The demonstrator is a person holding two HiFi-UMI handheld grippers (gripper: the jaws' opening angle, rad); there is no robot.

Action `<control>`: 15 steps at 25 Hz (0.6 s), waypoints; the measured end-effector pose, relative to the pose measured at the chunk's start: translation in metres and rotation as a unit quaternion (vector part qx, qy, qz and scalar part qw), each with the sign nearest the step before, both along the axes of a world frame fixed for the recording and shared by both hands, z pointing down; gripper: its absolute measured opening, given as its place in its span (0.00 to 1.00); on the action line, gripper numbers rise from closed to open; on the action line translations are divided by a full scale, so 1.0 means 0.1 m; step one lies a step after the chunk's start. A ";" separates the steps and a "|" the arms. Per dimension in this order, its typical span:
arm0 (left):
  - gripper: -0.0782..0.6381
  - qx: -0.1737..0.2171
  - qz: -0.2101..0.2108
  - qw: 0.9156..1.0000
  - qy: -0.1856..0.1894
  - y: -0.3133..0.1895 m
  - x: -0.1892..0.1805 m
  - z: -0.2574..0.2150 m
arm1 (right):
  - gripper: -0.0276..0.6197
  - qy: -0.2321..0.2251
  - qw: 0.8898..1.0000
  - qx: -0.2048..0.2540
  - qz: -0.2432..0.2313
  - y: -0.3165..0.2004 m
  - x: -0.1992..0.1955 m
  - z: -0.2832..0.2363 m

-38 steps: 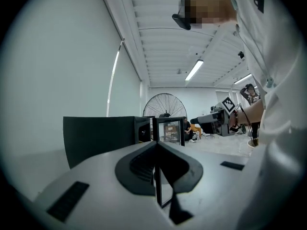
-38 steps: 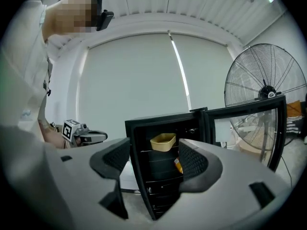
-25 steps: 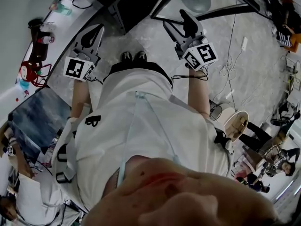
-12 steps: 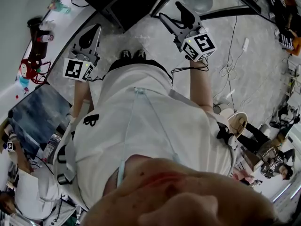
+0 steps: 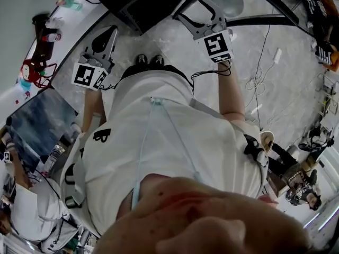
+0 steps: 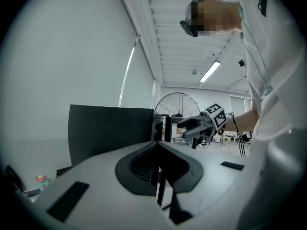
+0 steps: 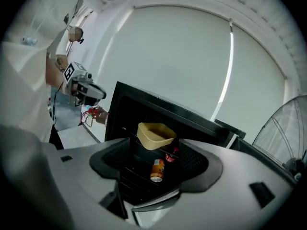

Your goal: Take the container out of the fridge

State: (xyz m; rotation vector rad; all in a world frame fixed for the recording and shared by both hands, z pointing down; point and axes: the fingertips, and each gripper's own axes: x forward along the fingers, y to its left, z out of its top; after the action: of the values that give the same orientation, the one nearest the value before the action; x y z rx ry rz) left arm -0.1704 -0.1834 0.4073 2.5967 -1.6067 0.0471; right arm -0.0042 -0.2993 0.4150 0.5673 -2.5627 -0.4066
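From the head view the fridge (image 5: 135, 1) is cut off at the top edge and its inside cannot be seen; the person's white shirt (image 5: 159, 142) fills the middle of that view. Only the right gripper view looks into the dark compartment, and its lower shelves are hard to make out.

There the one yellow container (image 7: 154, 134) sits on an upper shelf, open side up. Below it lie two drinks: an orange can (image 7: 157, 170) and a red one (image 7: 171, 155), perhaps a can, though it is too small to be sure.

There are two grippers. The right gripper (image 5: 189, 7) has its jaws spread apart with nothing between them – the container is framed in the gap but well apart from them. The left gripper (image 5: 111, 33) has its jaws pressed together on nothing, and it is held off to the side of the fridge.

Since a second ago the right gripper has risen toward the fridge opening and its jaws have parted (they looked nearly together then) – the left has barely shifted.
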 end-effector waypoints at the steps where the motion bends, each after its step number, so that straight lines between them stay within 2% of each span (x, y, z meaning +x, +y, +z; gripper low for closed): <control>1: 0.12 0.000 -0.002 1.000 0.000 0.00 -0.01 0.00 | 0.51 0.010 1.000 0.010 -0.006 -0.02 -0.02 0.02; 10: 0.12 -0.006 -0.029 1.000 -0.005 0.04 -0.11 0.05 | 0.51 0.094 0.990 0.079 -0.070 -0.12 -0.38 0.23; 15: 0.12 -0.009 -0.044 0.999 -0.002 0.07 -0.20 0.09 | 0.51 0.145 0.976 0.123 -0.102 -0.17 -0.56 0.36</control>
State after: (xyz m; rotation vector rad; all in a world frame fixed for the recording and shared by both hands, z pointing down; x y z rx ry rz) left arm -0.1906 -0.1764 0.4159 2.5109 -1.7114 0.0593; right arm -0.0604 -0.3163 0.4508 0.2992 -2.3081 -0.8234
